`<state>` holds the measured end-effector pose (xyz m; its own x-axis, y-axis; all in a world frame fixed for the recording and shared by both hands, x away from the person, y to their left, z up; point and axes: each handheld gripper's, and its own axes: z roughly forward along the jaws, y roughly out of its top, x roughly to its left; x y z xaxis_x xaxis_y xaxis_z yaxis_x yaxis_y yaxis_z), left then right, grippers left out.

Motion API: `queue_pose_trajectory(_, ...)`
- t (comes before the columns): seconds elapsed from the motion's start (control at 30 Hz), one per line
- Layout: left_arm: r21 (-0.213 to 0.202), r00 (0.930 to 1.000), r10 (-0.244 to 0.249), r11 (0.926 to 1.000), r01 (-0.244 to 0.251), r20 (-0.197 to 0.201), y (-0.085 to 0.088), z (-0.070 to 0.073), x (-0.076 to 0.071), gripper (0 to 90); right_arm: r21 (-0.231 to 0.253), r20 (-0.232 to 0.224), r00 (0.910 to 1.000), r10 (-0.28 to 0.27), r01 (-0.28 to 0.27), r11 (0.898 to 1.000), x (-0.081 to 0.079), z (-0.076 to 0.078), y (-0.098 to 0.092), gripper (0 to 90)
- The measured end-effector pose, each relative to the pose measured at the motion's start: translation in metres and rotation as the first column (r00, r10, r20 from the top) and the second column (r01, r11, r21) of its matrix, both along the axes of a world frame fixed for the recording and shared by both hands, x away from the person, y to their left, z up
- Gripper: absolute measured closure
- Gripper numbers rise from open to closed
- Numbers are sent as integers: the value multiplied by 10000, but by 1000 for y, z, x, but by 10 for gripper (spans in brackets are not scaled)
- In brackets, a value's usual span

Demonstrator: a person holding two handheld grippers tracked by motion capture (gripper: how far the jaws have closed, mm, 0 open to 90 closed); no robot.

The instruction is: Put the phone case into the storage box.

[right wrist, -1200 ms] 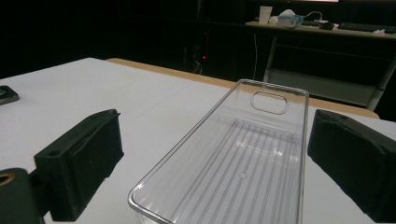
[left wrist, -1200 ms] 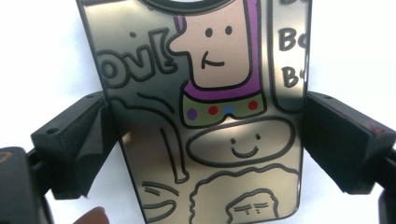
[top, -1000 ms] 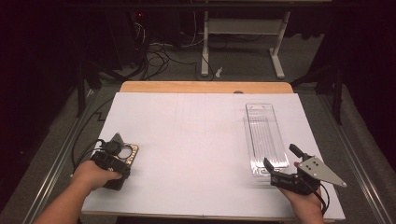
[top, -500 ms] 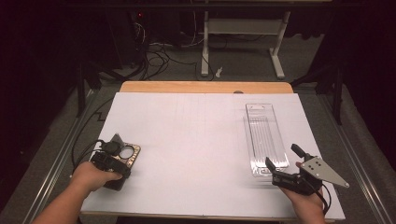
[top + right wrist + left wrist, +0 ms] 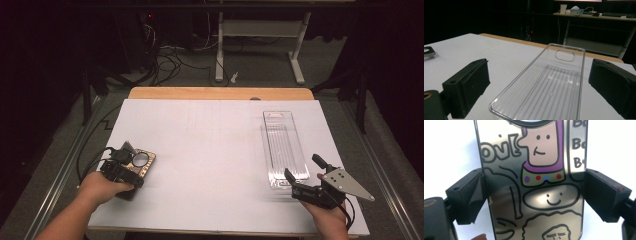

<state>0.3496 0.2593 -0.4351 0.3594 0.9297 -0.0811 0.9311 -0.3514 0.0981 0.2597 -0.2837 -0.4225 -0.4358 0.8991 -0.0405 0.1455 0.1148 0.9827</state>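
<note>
Phone case (image 5: 534, 182), printed with cartoon figures, flat on the white table (image 5: 210, 150) near its left edge, toward the near left corner; camera cut-out end pointing away from the near edge. Long axis running roughly along the left gripper's (image 5: 122, 170) own line of sight, so case lies straight ahead between the jaws. In the left gripper view, jaws straddling the case across its short width, one at each long edge; left jaw at the edge, right jaw at or just beside it. Contact pressure not settled by the pictures: cannot tell whether clamped or merely bracketing.

Clear tray (image 5: 285, 147) near the right edge, long axis running from near edge to far edge, empty. Right gripper (image 5: 305, 185) just beside the tray's near end, jaws apart, nothing between the pads; tray rim directly ahead in the right gripper view (image 5: 549, 82).

Left hand far nearer the case; right hand nearer the tray. Case and tray well apart across the table.

Judgement: next move likely a squeeze across the case's width, then lift.
</note>
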Motion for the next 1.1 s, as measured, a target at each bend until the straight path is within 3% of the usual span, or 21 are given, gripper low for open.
queue_pose_trajectory(0.27,-834,9964,-354,9956,418,764,-6,4,-4,123,-30,8,10000,23,-23,10000,0,0,1,38)
queue_pose_trajectory(0.43,-1088,9914,-413,9925,549,1240,-16,5,-7,123,-24,12,10000,14,-14,10000,0,0,0,38)
queue_pose_trajectory(0.57,-1538,9858,-641,9842,882,1549,-29,6,-8,123,-35,21,10000,9,-9,10000,0,0,0,38)
queue_pose_trajectory(0.73,-1582,9809,-832,9811,1116,1757,-43,4,-6,123,-33,15,10000,19,-19,10000,0,0,0,38)
queue_pose_trajectory(0.83,-1687,9759,-885,9779,1232,1993,-51,4,-5,124,-8,10,10000,-6,6,10000,0,0,0,38)
queue_pose_trajectory(0.9,-1791,9673,-970,9737,1410,2344,-59,7,-4,124,-13,14,10000,3,-3,10000,0,0,0,38)
queue_pose_trajectory(0.93,-1791,9673,-970,9737,1410,2344,-59,7,-4,124,-13,14,10000,3,-3,10000,0,0,0,38)
queue_pose_trajectory(1.1,-2120,9468,-1098,9607,1792,3025,-72,12,-4,124,-32,28,10000,36,-36,10000,0,0,0,38)
